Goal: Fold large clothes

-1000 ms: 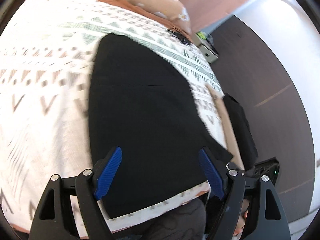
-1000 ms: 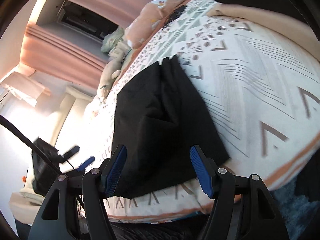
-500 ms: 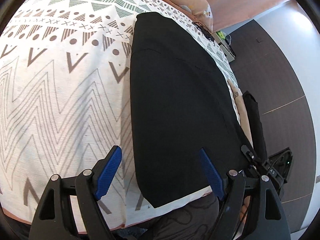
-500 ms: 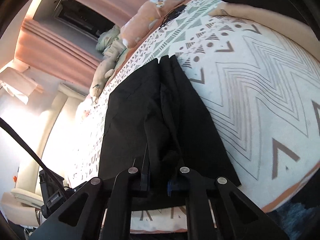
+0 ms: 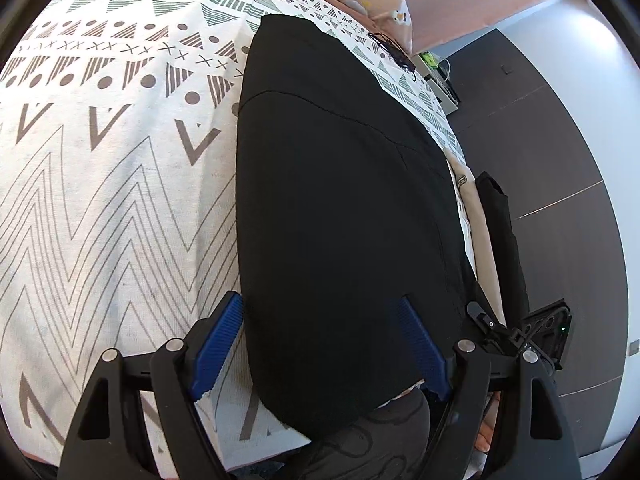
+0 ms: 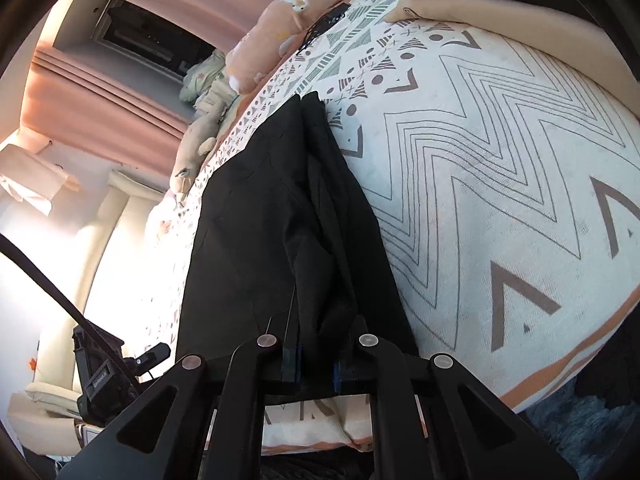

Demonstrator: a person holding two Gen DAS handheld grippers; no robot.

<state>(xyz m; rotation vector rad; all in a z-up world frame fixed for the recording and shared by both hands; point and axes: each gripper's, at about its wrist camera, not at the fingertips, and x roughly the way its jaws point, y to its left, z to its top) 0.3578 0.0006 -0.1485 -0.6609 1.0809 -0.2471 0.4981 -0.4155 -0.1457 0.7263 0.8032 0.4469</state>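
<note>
Your right gripper [image 6: 316, 364] is clamped on the near hem of the black garment [image 6: 280, 220]; a bunch of the cloth is pinched between its pads, and the rest runs straight away from the tool, up the patterned bedspread [image 6: 500, 168] toward the pillows [image 6: 280, 28]. So the long axis of the garment lies along the line your right gripper points, with the far end well apart from you.

Your left gripper [image 5: 320, 344] stands wide, holding nothing. Its 2 blue pads straddle the near end of the black garment [image 5: 340, 200] from above: the left pad sits just at the garment's left edge, over the bedspread [image 5: 100, 200], while the right pad is over the cloth itself. From this view I cannot tell whether the pads touch the fabric yet.

The coming move, as I judge it, turns on that near edge: your right has its corner, so your left needs to close on the matching corner directly ahead and below it before the 2 can carry the hem away from you along the long axis.
</note>
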